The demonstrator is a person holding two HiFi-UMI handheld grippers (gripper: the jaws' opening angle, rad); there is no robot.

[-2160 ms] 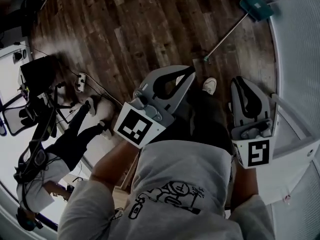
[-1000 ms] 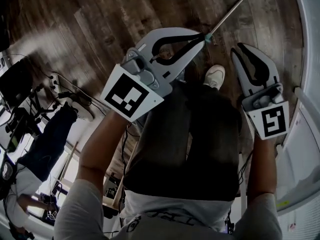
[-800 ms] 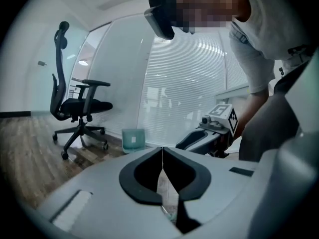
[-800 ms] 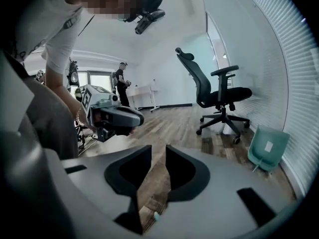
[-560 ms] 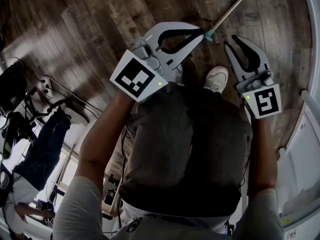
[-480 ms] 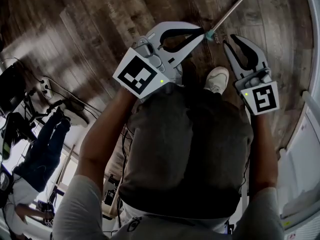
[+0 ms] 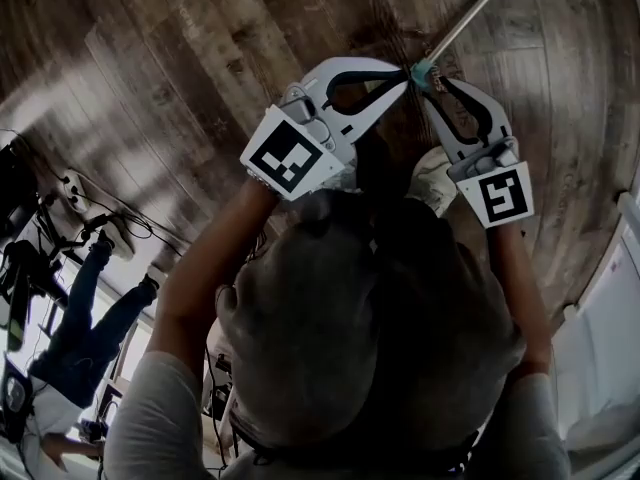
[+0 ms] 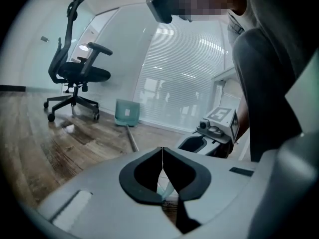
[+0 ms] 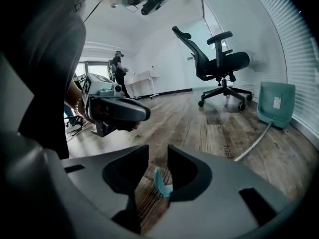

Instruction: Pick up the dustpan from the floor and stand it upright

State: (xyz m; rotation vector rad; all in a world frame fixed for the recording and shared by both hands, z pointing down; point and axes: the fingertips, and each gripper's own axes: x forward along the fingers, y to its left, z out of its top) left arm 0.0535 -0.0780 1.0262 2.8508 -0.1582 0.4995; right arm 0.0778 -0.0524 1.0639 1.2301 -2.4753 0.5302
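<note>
The dustpan lies flat on the floor, its teal pan against the foot of the white blinds. Its long handle runs from the pan across the boards toward the person. The handle's teal tip stands in the gap of the right gripper, whose jaws are spread and not closed on it. The tip sits nearer one jaw, but I cannot tell whether it touches.

The left gripper is clenched, its jaws meeting in a thin line with nothing between them. A sliver of teal shows lower down, behind the opening. In the head view both grippers point down at the same spot, the left gripper just beside the tip and the right gripper on its other side. The person's pale shoe is below them.

The floor is dark wood plank, worn and streaked, with lighter glare patches. A black office chair stands well apart from the pan on open boards. The walls are pale. Another person stands far off across the room, and cables trail over the floor at the left edge of the head view.
</note>
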